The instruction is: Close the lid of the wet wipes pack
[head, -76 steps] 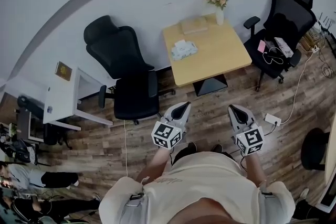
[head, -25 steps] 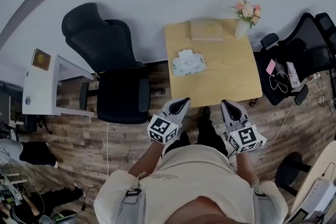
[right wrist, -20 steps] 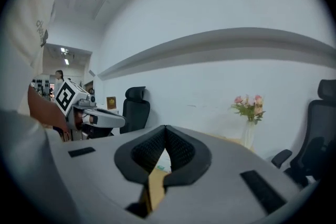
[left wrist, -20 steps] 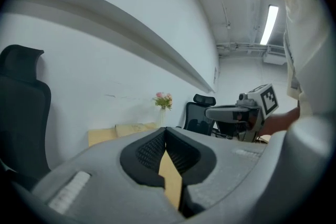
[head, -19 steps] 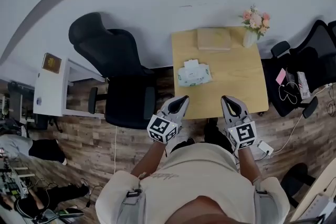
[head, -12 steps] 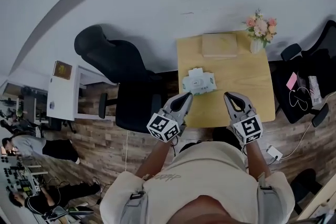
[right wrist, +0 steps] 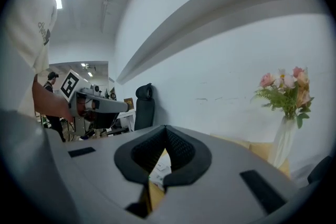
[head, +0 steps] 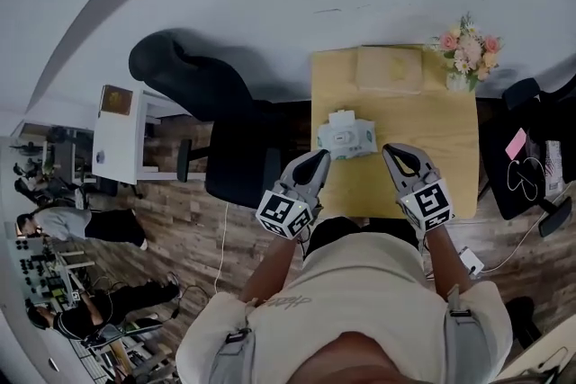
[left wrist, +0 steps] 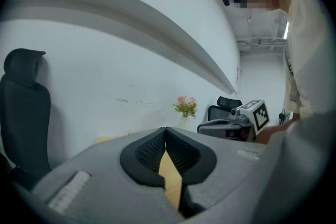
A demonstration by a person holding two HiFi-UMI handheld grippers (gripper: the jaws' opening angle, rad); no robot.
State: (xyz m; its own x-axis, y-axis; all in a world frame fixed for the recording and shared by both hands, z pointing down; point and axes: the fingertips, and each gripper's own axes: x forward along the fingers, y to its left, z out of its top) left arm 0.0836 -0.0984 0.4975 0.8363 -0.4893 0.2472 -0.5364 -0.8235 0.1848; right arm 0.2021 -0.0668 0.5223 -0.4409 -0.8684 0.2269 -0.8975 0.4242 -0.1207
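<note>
Closer now, the desk and wet wipes pack are filling more of the head view as the person is walking up.
The wet wipes pack is lying near the desk's left edge, at 1 o'clock from the left gripper and 10 o'clock from the right gripper, touching neither. Both are clenched on nothing, so the closing seems not yet begun, with reaching and pressing left to do.
</note>
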